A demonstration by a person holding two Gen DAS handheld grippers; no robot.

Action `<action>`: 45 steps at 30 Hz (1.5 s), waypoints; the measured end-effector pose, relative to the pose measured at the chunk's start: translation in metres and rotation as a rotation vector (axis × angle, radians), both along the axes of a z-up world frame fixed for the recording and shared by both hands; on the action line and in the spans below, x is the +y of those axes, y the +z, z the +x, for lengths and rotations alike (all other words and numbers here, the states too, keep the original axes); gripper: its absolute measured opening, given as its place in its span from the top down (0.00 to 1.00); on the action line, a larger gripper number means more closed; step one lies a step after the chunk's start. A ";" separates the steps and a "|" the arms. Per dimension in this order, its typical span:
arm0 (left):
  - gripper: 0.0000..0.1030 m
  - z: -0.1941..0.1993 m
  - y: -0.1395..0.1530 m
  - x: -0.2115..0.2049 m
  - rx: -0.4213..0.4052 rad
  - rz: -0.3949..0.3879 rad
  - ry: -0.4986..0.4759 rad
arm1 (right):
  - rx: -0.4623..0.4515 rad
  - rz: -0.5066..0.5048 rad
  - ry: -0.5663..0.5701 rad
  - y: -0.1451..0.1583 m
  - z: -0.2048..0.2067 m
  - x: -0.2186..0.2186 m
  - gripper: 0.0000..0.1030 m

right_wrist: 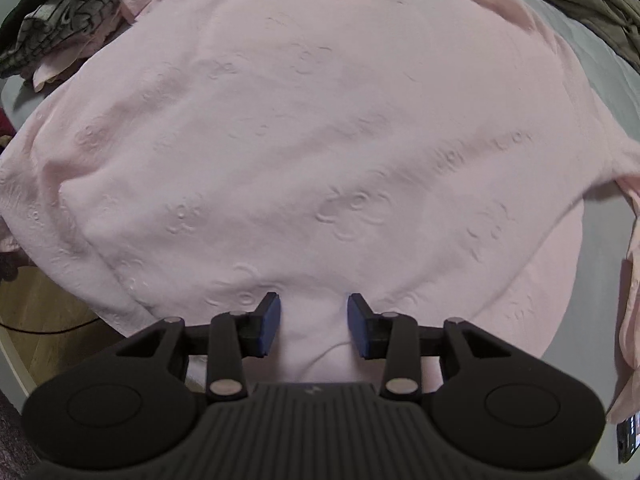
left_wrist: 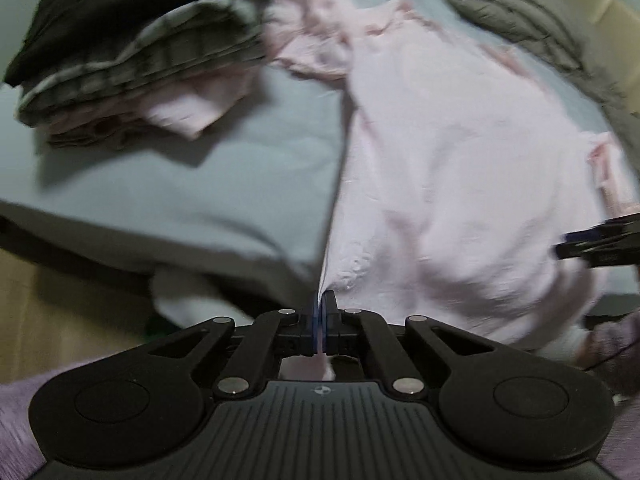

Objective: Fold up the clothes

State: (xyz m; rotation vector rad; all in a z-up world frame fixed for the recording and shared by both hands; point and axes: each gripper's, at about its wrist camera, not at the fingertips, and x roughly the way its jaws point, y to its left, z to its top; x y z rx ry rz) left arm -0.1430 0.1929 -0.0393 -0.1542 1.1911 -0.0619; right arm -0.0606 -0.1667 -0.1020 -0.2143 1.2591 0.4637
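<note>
A pale pink shirt with embossed flower marks lies spread on a light blue bed sheet. My left gripper is shut on the shirt's near left edge at the bed's side. In the right wrist view the pink shirt fills most of the frame. My right gripper is open, its blue pads on either side of a fold at the shirt's near edge. The right gripper also shows at the right edge of the left wrist view.
A stack of folded clothes, black and plaid on top, sits at the back left of the bed. An olive quilted blanket lies at the back right. Wooden floor shows beside the bed. A dark phone-like object lies at the right.
</note>
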 end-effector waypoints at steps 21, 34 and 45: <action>0.87 0.037 -0.010 0.001 0.013 0.069 0.066 | -0.026 0.020 -0.153 0.018 -0.014 -0.070 0.59; 0.87 0.073 -0.001 -0.118 -0.076 0.026 -0.215 | -0.015 -0.008 -0.225 0.006 -0.039 -0.109 0.59; 0.87 0.086 -0.021 -0.179 -0.051 0.041 -0.341 | -0.003 -0.010 -0.348 -0.008 -0.049 -0.158 0.58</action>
